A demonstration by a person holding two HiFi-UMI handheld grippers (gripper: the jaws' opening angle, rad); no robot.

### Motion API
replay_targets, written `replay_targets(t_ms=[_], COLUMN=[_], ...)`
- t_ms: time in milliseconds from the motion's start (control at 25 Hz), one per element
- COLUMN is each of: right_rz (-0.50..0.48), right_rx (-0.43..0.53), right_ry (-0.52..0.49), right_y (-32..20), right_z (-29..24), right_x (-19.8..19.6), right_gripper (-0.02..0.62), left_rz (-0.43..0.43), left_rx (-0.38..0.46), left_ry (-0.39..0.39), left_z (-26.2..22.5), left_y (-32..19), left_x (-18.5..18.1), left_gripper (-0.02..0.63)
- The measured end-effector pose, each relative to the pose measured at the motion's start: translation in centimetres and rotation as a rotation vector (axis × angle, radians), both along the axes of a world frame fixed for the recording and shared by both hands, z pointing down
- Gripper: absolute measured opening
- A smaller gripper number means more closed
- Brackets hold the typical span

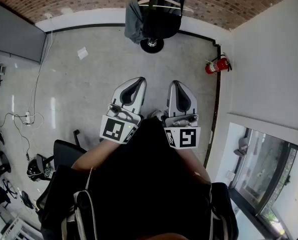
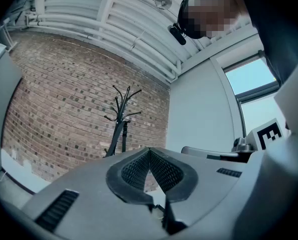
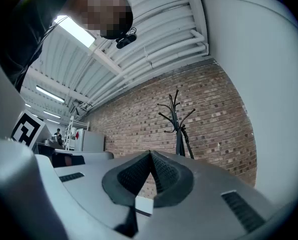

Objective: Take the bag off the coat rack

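The left hand-held gripper (image 1: 138,79) and right hand-held gripper (image 1: 175,83) are both closed and empty, side by side, well apart from the bag (image 1: 164,26) hanging on the coat rack (image 1: 152,45)

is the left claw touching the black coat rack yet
Apart. The head view shows the shut left claw near the person's body, with grey floor visible between it and the black metal coat rack.

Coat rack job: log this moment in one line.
phase: pre-reach | left gripper: shut, empty | right gripper: shut, empty | bag: hanging on coat rack, untouched
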State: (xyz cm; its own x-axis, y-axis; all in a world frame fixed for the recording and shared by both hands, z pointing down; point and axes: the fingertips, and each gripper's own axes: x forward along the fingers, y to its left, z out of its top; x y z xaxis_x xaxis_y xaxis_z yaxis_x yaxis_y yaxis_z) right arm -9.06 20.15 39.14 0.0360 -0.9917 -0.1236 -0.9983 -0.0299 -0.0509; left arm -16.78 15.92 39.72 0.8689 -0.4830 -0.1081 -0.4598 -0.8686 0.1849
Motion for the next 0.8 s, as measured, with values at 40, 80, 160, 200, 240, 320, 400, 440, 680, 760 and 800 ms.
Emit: replay_targets(t_ms=[40,80,160,200,240,320,400,440,680,760,800], right_rz=[0.002,0.004,0.007,0.008,0.007,0.002,-0.010,-0.013,0.010,0.013,0.014], right_rx=[-0.002,-0.003,-0.003,-0.002,-0.001,0.007,0.013,0.011,-0.024,-0.031,-0.034], right_ry=[0.000,0.001,0.001,0.001,0.001,-0.005,-0.022,-0.031,-0.049,-0.054,-0.057], right_y=[0.0,0.0,0.0,-0.1,-0.1,-0.1,0.0,0.1,0.6,1.0,1.2], right_z=[0.0,0.1,0.1,0.0,0.0,0.0,0.0,0.2,1.2,1.6,1.8], right_x=[0.0,0.0,0.0,-0.1,-0.1,-0.1,-0.1,-0.1,1.4,1.9,2.2], right_gripper=[0.018,0.018,0.018,0.018,0.018,0.018,0.018,0.018,0.018,0.018,0.018], left_rz=[-0.007,-0.013,-0.016,-0.017,-0.018,-0.014,-0.014,-0.013,-0.030,-0.038,-0.038], left_rx=[0.001,0.002,0.000,-0.001,0.000,0.003,0.003,0.001,-0.019,-0.025,-0.029], left_ry=[0.007,0.012,0.015,0.016,0.017,0.016,0.018,0.018,0.009,0.005,0.002], left_z=[-0.2,-0.4,-0.3,-0.3,-0.4,-0.3,-0.4,-0.3,0.6,0.9,1.2], left_y=[-0.1,-0.3,-0.4,-0.4,-0.5,-0.4,-0.4,-0.4,-0.5,-0.4,-0.3], left_x=[-0.1,-0.2,-0.3,-0.3,-0.3,-0.2,-0.2,-0.2,0.3,0.7,0.9], left_gripper=[0.018,0.018,0.018,0.018,0.018,0.018,0.018,0.018,0.018,0.018,0.018])
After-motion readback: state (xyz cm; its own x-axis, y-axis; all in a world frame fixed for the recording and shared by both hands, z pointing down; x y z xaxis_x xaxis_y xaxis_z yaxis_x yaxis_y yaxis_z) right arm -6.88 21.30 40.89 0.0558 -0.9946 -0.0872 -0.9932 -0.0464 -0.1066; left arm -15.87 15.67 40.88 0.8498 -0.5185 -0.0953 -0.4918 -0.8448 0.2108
